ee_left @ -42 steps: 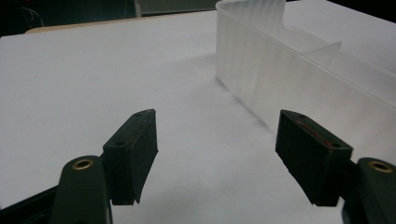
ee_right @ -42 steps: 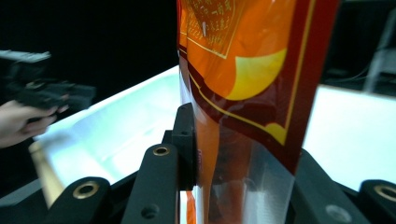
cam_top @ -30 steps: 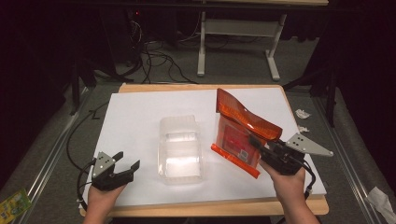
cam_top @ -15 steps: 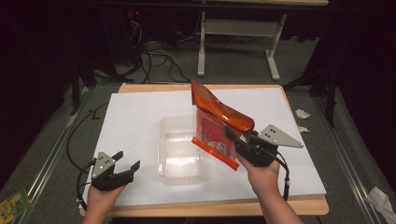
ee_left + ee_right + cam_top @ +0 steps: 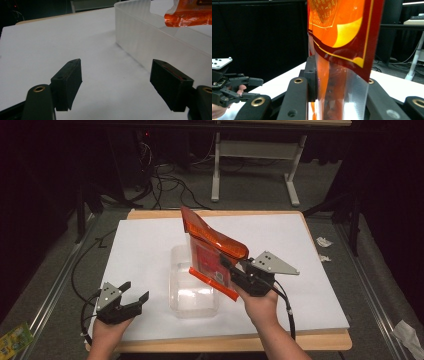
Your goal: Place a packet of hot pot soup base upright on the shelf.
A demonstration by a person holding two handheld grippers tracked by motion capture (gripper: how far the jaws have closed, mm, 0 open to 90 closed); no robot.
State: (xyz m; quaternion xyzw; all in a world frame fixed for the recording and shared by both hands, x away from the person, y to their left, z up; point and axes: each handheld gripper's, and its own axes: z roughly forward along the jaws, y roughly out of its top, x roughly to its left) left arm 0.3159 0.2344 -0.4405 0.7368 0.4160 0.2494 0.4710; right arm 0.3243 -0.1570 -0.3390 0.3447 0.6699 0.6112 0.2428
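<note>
A person stands at the near edge of a table covered by a white sheet (image 5: pixel 150 250), a gripper in each hand. The right gripper (image 5: pixel 231 270) is clamped on the lower edge of an orange foil pouch (image 5: pixel 210 245) and holds it upright and tilted in the air, its bottom corner hanging over the right rim of a clear plastic tub (image 5: pixel 192 287) that sits near the middle of the sheet, toward the near edge. The right gripper view shows the jaws pressed flat against the pouch's glossy film. The left gripper (image 5: pixel 131 296) rests near the sheet's near left corner, its jaws wide apart and holding nothing, well apart from the tub. The tub looks empty; its floor shows through the clear walls. What the sealed pouch holds cannot be told. To land the pouch well, I would judge it best to bring it fully over the tub's opening, lower it until it lies inside the walls, and only then let go, since the light tub could slide if nudged.
</note>
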